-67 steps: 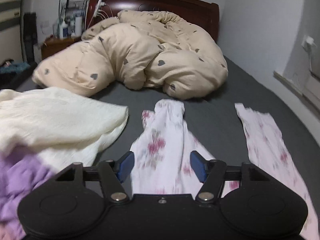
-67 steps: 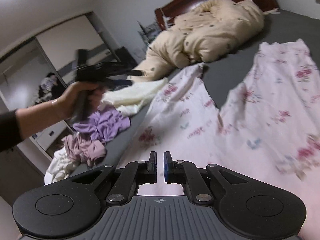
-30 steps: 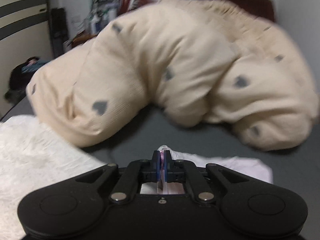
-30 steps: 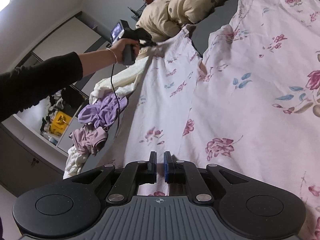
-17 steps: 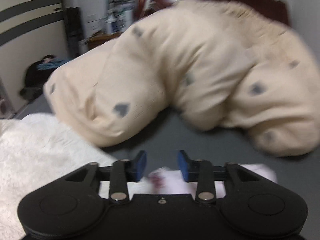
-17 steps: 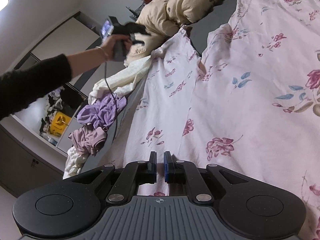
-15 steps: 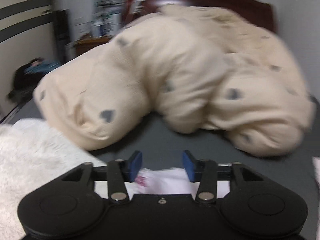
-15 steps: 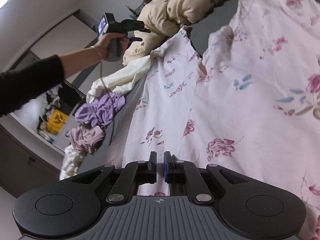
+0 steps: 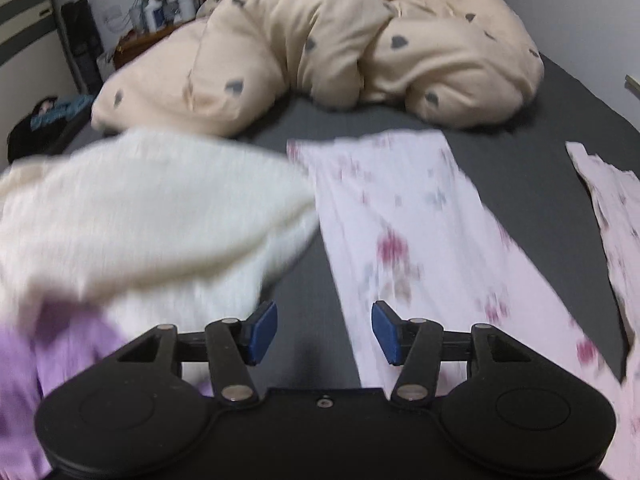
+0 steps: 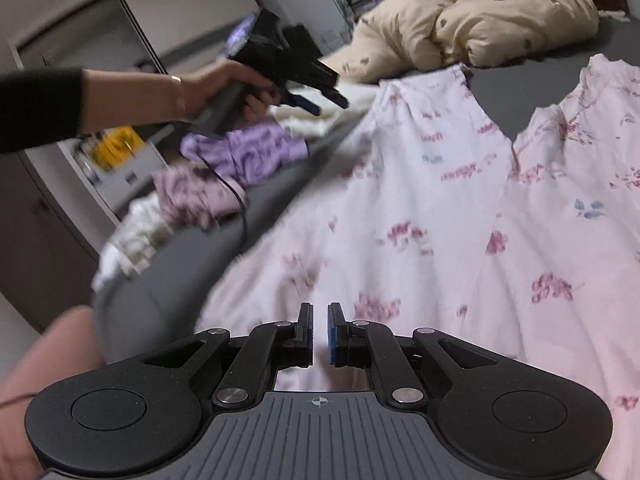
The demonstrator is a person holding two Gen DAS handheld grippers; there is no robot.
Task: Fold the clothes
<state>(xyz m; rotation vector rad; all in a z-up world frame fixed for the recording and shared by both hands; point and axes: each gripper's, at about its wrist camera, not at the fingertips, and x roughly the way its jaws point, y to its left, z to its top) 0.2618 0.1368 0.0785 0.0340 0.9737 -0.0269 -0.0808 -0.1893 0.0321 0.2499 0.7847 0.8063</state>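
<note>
White floral-print cotton garment (image 10: 400, 208) spread flat on dark grey bed sheet (image 9: 520, 152), one narrow panel extended toward beige heart-print duvet (image 9: 320, 40). Left gripper (image 9: 324, 332): jaws spread, nothing between, held clear above sheet beside cream knit garment (image 9: 140, 208). Right gripper (image 10: 319, 334): jaws pressed nearly together at near hem; cloth pinched or not, cannot be told. Advice: panel edge to be regripped at corner, lifted low, laid square, creases avoided.

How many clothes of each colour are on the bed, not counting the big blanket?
White with pink flowers: 1
Cream: 1
Purple: 1
Mauve patterned: 1
White, at the bed's edge: 1
Total: 5
</note>
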